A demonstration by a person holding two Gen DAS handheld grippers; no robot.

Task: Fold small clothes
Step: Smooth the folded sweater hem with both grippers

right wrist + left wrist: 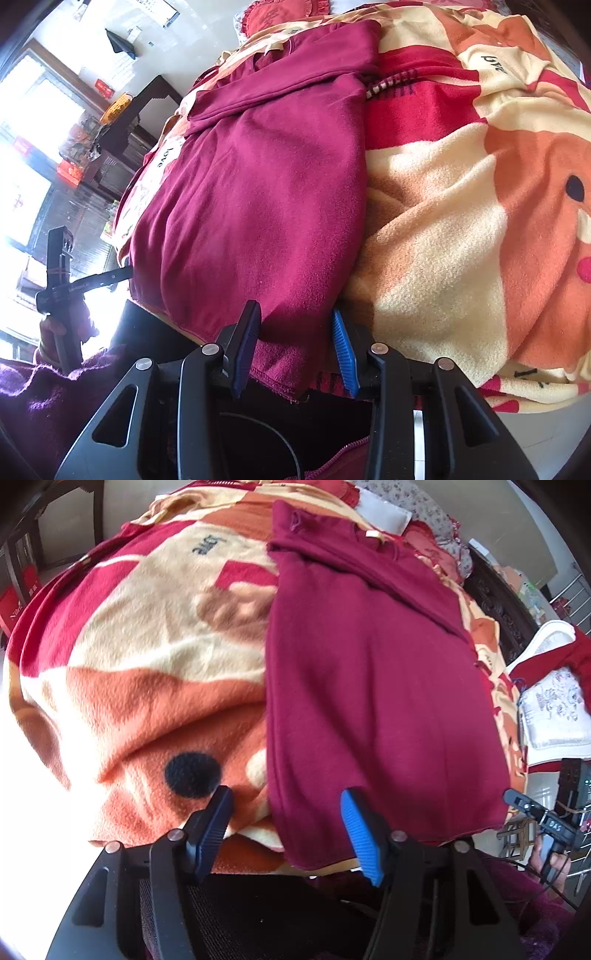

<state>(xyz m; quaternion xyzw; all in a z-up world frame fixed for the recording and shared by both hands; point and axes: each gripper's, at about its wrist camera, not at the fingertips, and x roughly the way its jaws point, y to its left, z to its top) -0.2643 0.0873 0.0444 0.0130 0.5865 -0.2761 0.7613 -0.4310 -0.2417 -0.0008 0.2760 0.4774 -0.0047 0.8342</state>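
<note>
Nearest, the left gripper [286,825] hangs spread and empty over the near hem of the maroon sweater [369,686], its right finger above the cloth, its left above the fleece blanket [147,657]. The right gripper [295,343] likewise stands parted, straddling the sweater's near corner without pinching it. The sweater lies folded lengthwise on the blanket-covered bed, sleeve crossed over its far end
</note>
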